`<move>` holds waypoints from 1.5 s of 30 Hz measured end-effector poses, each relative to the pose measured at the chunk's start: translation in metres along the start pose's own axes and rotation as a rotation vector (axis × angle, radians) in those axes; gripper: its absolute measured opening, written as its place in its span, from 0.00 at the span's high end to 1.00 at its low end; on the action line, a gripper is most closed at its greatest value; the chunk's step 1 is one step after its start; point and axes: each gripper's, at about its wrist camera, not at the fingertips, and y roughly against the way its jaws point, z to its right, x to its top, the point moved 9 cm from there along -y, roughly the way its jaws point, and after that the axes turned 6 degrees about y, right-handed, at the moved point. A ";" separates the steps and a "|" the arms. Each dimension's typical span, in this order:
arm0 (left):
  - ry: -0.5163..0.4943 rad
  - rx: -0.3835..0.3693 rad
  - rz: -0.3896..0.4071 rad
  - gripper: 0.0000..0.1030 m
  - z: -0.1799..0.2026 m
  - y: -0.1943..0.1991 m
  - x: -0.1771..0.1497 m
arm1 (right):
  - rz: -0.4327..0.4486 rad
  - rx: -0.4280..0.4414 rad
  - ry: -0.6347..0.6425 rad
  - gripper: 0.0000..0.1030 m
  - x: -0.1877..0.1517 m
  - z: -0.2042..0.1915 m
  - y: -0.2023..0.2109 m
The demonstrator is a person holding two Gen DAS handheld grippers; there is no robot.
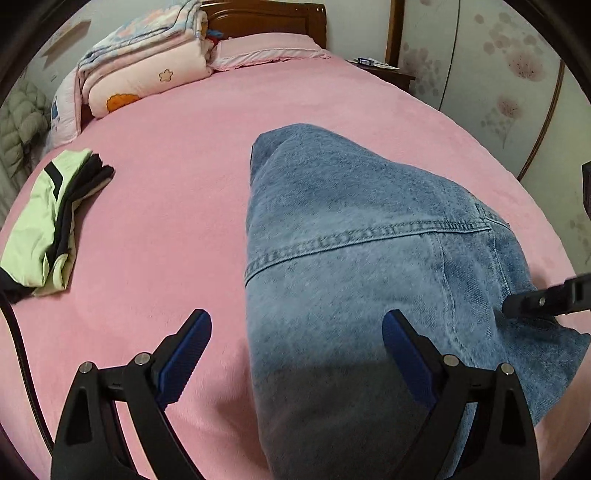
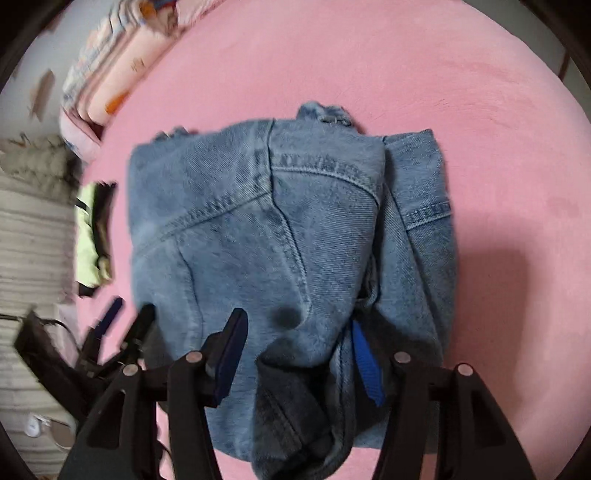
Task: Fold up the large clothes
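My left gripper hangs above the near edge of the bed with the pink fleece sheet. Its blue-padded fingers stand spread wide with nothing gripped between them; one is over bare sheet, the other over denim.

The folded blue denim garment lies flat on the sheet, roughly in the middle of the bed's near half. It forms a compact block, with stitched seams crossing its upper face and a small bunched edge showing at its far side. A loose fold of the same cloth trails toward me at the near edge.

My right gripper points steeply down over that near edge. Its fingers are parted. The trailing fold rises between them, and as far as I can see the pads do not press on it. The right wrist view is blurred, so finer contact cannot be judged. From the left wrist view, one dark tip of the right gripper enters at the right margin, over the garment's corner.

A folded pale green and black garment lies on the sheet well to the left of the denim. A stack of folded patterned quilts sits at the far left corner, beside a pink pillow against the dark wooden headboard.
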 end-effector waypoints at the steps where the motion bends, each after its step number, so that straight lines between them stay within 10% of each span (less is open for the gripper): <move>1: -0.003 -0.002 -0.001 0.09 0.001 -0.001 0.000 | 0.003 -0.015 0.014 0.49 -0.001 0.001 0.000; 3: -0.008 -0.002 -0.004 0.09 0.001 0.000 0.001 | 0.028 -0.044 0.071 0.80 -0.003 0.002 0.005; 9: -0.047 -0.029 0.024 0.15 0.011 0.013 0.005 | 0.248 -0.099 0.192 0.92 -0.008 0.000 0.069; 19: -0.171 0.059 0.075 0.23 0.044 -0.010 -0.018 | 0.262 -0.214 0.138 0.93 -0.028 0.050 0.015; 27: -0.102 0.001 0.057 0.23 0.025 0.026 0.000 | 0.390 -0.176 0.045 0.82 -0.038 0.043 0.073; 34: -0.133 -0.005 0.133 0.24 0.025 0.068 -0.013 | 0.456 -0.170 0.229 0.82 -0.051 -0.011 0.087; 38: -0.204 -0.027 0.042 0.55 0.040 0.053 -0.051 | 0.388 -0.316 0.289 0.83 -0.063 -0.004 0.054; 45: -0.305 0.025 0.158 0.57 0.052 0.048 -0.081 | 0.381 -0.364 0.323 0.94 -0.091 0.025 0.031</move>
